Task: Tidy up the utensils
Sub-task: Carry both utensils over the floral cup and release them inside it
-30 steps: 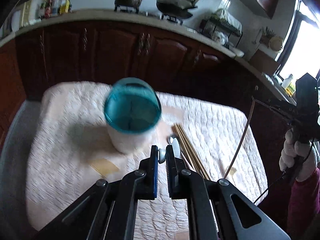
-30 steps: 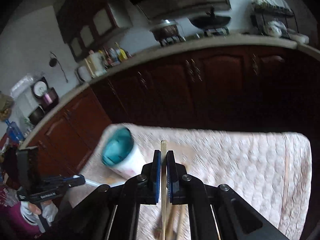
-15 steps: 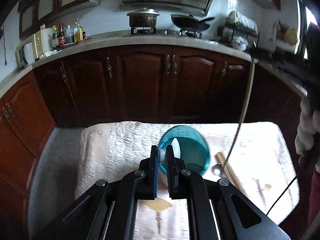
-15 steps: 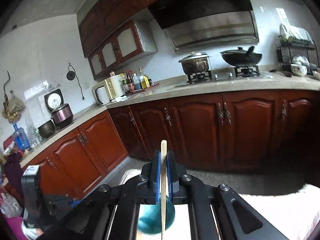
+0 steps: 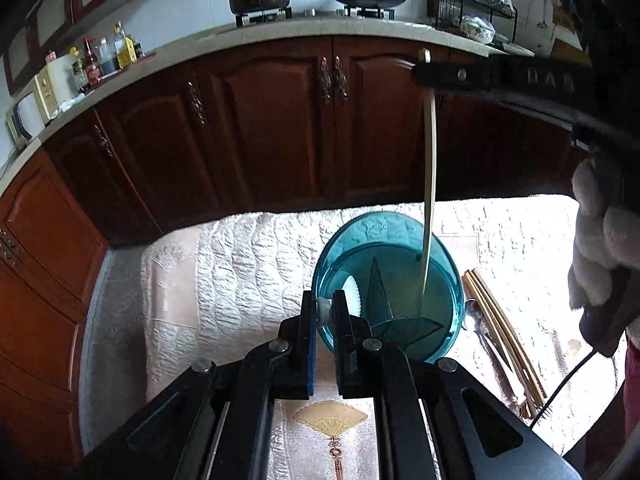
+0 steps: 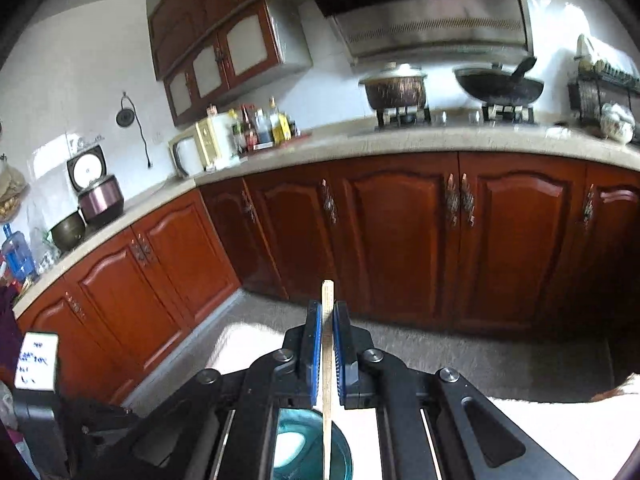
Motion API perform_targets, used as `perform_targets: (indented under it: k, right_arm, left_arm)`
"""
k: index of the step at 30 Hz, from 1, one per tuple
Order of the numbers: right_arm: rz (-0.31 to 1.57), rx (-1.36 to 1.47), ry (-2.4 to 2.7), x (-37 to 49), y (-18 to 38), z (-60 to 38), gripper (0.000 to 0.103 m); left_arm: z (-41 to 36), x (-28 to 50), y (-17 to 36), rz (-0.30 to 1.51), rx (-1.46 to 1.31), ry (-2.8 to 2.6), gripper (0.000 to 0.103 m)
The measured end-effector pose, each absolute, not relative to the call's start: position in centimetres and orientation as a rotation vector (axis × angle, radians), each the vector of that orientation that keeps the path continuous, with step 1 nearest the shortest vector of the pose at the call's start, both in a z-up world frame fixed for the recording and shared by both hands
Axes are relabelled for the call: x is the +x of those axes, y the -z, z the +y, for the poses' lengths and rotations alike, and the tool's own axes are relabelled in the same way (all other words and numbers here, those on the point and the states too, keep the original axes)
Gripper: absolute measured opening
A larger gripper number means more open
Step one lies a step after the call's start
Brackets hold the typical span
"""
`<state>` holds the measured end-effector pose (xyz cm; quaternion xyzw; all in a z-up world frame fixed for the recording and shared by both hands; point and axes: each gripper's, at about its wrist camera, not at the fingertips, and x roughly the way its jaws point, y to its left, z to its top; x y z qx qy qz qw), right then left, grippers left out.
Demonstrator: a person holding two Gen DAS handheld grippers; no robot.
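Right gripper (image 6: 327, 336) pinching chopstick (image 5: 430, 184), tip inside holder (image 5: 386, 280); left gripper (image 5: 323, 312) seemingly clamping its rim. You release next, steady.

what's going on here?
A person with a tool in each hand is sorting utensils into a teal holder. The left tool is shut on the holder's near rim. The right tool is shut on one chopstick, held upright with its lower end inside the holder. More chopsticks and a spoon lie on the cloth beside it.
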<state>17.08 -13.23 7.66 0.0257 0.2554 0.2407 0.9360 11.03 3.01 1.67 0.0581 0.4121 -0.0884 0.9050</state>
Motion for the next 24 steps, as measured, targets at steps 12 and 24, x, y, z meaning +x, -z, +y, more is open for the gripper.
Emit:
perform_targets:
  k: [12,24]
  right_arm:
    - [0.661,0.096,-0.527,18.4,-3.2,-14.0,0.011]
    - [0.688,0.129,-0.51,15.8,-2.7,-15.7,0.025]
  left_arm:
    - [2.4,12.5,0.9,0.902,0.071,0.189,0.008]
    - [3.1,10.9,-0.1,0.88,-0.012,0.189,0.042]
